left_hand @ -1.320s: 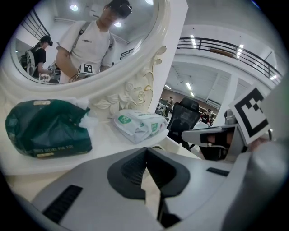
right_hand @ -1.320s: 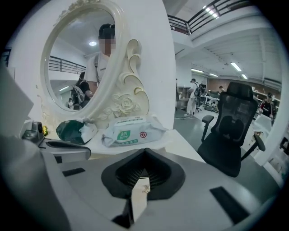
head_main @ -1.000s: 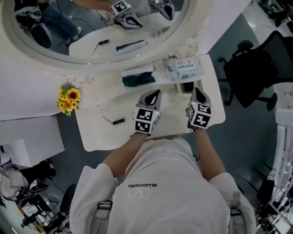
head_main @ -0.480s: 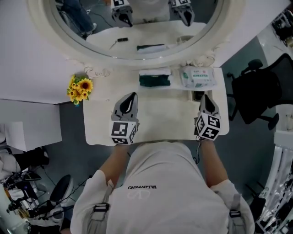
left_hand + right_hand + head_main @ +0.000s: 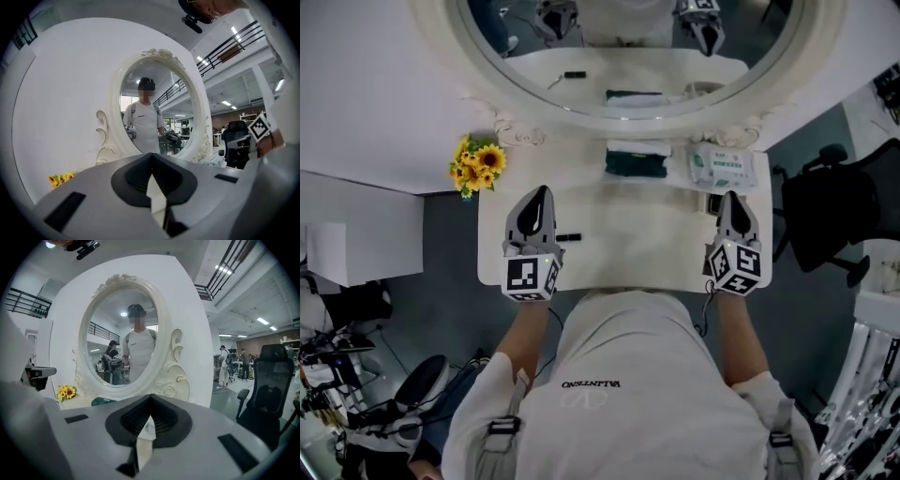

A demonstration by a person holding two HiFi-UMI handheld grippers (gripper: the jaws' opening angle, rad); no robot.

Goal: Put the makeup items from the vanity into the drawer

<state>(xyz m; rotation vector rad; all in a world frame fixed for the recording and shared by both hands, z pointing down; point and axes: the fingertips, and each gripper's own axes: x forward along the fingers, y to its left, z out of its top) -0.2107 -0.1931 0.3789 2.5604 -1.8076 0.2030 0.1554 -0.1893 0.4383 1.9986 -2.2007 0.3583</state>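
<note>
In the head view, the left gripper (image 5: 539,192) is being held further left than a second ago, just beside the black makeup stick (image 5: 569,237) lying on the vanity (image 5: 628,258). In the left gripper view, its jaws are being held clenched, empty. In the right gripper view, the right gripper (image 5: 150,405) is likewise being held clenched on nothing.

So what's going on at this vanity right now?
A person stands at the white vanity with a gripper in each hand. The left gripper and right gripper are both shut and empty, held over the tabletop. A small black makeup stick lies beside the left one; nothing is being handled yet.
</note>
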